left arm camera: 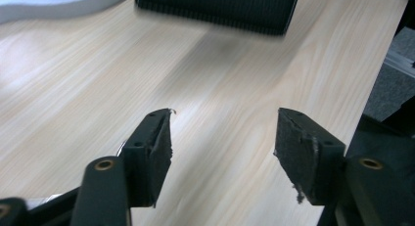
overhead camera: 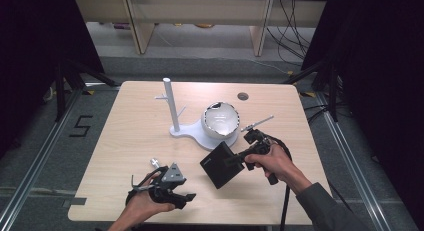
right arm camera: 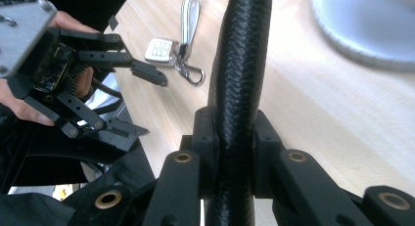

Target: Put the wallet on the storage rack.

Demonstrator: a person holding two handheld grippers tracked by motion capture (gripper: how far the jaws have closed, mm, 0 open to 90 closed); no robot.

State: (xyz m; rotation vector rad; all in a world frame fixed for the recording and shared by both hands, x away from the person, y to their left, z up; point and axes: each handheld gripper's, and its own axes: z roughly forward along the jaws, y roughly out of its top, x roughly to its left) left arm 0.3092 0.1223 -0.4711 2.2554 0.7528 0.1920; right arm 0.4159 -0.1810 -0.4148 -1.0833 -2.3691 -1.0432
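High view: my right gripper [overhead camera: 239, 158] clamps a black wallet [overhead camera: 218, 164] on edge, lifted above the table [overhead camera: 130, 136] toward its near edge. Just behind it a white stand [overhead camera: 192, 131] carries a silvery bowl [overhead camera: 220, 118] and an upright post [overhead camera: 171, 105]. My left gripper [overhead camera: 187, 196], jaws wide and empty, sits near the front edge beside a key fob [right arm camera: 159, 49].

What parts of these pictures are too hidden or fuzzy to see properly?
- Black pouch: in the left gripper view the top edge cuts it off; what's inside stays hidden.
- Car key: in the high view, the left gripper partly covers it, and it's too small to read.
- Shiny bowl: glare hides its inside.
- Table: motion-blurred in the left gripper view.
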